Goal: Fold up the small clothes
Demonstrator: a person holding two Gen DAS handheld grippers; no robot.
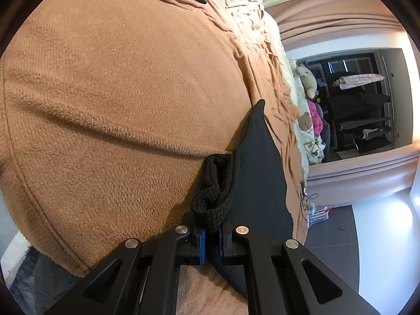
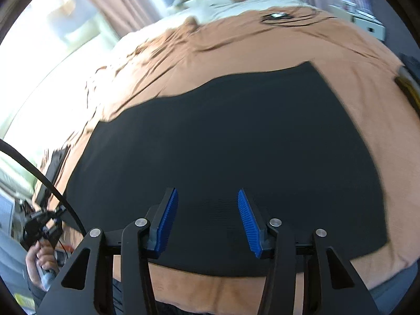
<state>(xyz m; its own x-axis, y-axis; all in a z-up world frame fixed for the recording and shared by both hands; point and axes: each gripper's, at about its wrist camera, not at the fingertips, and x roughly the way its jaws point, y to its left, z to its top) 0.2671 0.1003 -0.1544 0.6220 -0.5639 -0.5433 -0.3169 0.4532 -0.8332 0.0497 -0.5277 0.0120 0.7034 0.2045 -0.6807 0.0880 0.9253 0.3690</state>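
Right wrist view: bed (image 2: pixel 262 42) under a tan fleece blanket (image 2: pixel 362 120), the biggest surface. Black garment (image 2: pixel 223 136) lies spread flat on the blanket, reaching almost to the bed's near edge. Right hand-held gripper (image 2: pixel 207 215) hangs over the garment's near part, released, blue pads (image 2: pixel 168 218) apart, nothing between them. Far left, a hand (image 2: pixel 39 262) grips the other tool's handle. Left wrist view: left hand-held gripper (image 1: pixel 211 236) clenched on a bunched knit edge of the black garment (image 1: pixel 260 173), cloth lifted off the blanket.
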